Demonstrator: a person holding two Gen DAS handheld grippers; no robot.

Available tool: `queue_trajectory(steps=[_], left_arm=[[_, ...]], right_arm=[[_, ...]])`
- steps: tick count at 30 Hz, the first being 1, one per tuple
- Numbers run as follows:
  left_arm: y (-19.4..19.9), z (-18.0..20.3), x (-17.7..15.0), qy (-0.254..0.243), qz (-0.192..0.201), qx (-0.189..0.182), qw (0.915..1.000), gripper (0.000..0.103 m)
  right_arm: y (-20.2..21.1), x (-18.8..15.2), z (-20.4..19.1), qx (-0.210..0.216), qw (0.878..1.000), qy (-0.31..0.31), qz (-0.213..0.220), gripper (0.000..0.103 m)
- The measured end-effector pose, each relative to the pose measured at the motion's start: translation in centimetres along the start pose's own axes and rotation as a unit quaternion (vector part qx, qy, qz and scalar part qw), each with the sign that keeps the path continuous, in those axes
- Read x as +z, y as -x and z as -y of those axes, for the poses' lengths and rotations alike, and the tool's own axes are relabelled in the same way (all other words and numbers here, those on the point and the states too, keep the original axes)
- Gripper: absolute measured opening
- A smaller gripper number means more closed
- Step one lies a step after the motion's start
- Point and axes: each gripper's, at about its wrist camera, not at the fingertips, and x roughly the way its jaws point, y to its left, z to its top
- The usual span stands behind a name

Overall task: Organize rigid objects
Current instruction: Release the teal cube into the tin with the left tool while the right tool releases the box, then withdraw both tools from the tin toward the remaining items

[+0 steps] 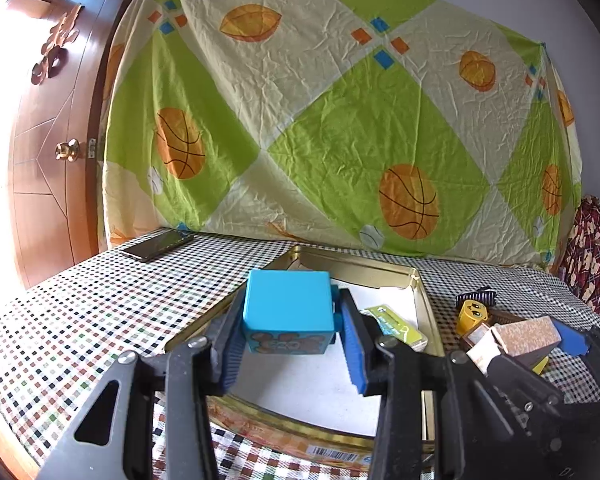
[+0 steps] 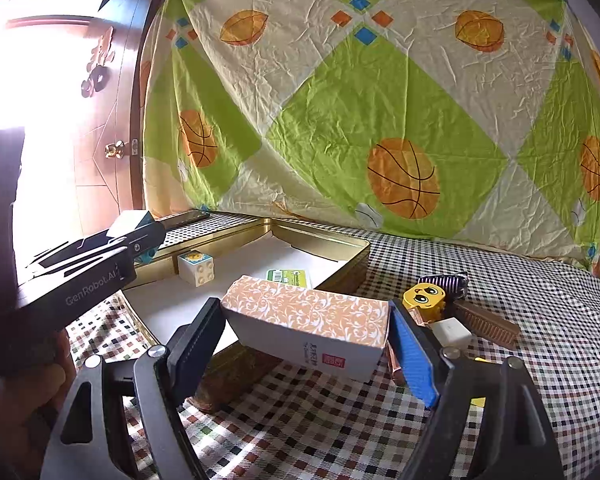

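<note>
My left gripper point(image 1: 290, 320) is shut on a blue toy cube point(image 1: 288, 304) with a cartoon on its front, held above the gold tin tray point(image 1: 352, 266). My right gripper point(image 2: 306, 320) is shut on an orange-patterned white box point(image 2: 308, 324), held just over the tray's point(image 2: 320, 240) near right corner. Inside the tray lie a white block with a sun picture point(image 2: 196, 266) and a green packet point(image 2: 290, 276). In the left wrist view the box point(image 1: 528, 334) and the right gripper point(image 1: 572, 340) show at the right. The left gripper point(image 2: 140, 240) shows at the left of the right wrist view.
Right of the tray on the checked cloth lie a yellow face block point(image 2: 424, 300), a striped item point(image 2: 444, 280), a brown ridged piece point(image 2: 484, 322) and a small white block point(image 2: 454, 330). A phone point(image 1: 158, 245) lies at the far left. A hung sheet backs the table; a door stands left.
</note>
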Motion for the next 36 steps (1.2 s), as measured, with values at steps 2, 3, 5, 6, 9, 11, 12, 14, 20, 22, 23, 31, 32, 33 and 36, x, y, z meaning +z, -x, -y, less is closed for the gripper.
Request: queue_trajectory(steps=[2,3,5,6,9,11,12,14,20,22,23,31,32,33,36], left_arm=[[-0.5,-0.2,0.3,-0.005,-0.01,-0.003,0.9999,0.042],[-0.8,-0.3,0.5,-0.005,-0.018,-0.007,0.9998,0.042],[-1.7,-0.4,0.9,-0.009,-0.039,-0.014,0.9991,0.042],[-2.0,-0.3,1.0,-0.013,-0.048,-0.013,0.9987,0.042],[-3.3,-0.1,1.4,-0.031,-0.076,-0.004,0.9966,0.042],[-4.1,0.0,1.6,-0.042,-0.091,0.002,0.995,0.042],[-4.5,0.0,1.6,-0.047,-0.099,0.006,0.994,0.042],[-5.1,-0.3,1.7,-0.048,-0.107,0.016,0.9929,0.042],[-6.9,-0.9,1.3,-0.06,-0.138,0.031,0.9881,0.042],[-7.1,-1.3,1.4,-0.052,-0.138,0.033,0.9885,0.044],[-7.0,-1.4,1.4,-0.053,-0.136,0.038,0.9886,0.05],[-5.4,-1.6,1.7,-0.048,-0.107,0.041,0.9923,0.077],[-5.1,-1.6,1.7,-0.043,-0.104,0.038,0.9929,0.079],[-4.9,-1.4,1.7,-0.04,-0.103,0.032,0.9934,0.08],[-4.3,-0.3,1.5,-0.049,-0.099,0.024,0.9936,0.088]], right_arm=[[-0.2,0.9,-0.2,0.01,1.0,0.001,0.0,0.082],[-0.5,1.4,-0.3,0.02,1.0,0.001,-0.003,0.082],[-1.4,2.5,-0.4,0.041,0.999,-0.004,-0.016,0.082],[-2.0,3.0,-0.4,0.048,0.999,-0.008,-0.022,0.082],[-4.3,4.3,-0.8,0.061,0.997,-0.003,-0.041,0.082],[-5.9,4.9,-0.9,0.068,0.996,-0.006,-0.058,0.082],[-6.8,5.2,-0.9,0.074,0.995,-0.011,-0.069,0.082],[-8.4,5.5,-0.9,0.082,0.993,-0.022,-0.087,0.082],[-12.6,5.6,-1.6,0.11,0.983,-0.032,-0.142,0.083],[-13.6,5.7,-1.9,0.107,0.982,-0.034,-0.149,0.083],[-13.9,5.8,-1.9,0.109,0.982,-0.039,-0.148,0.083],[-11.2,5.2,0.3,0.102,0.985,-0.057,-0.126,0.093],[-10.6,4.9,1.1,0.099,0.985,-0.066,-0.125,0.093],[-10.0,4.6,2.0,0.097,0.985,-0.071,-0.126,0.093],[-7.8,3.5,4.6,0.073,0.986,-0.078,-0.125,0.093]])
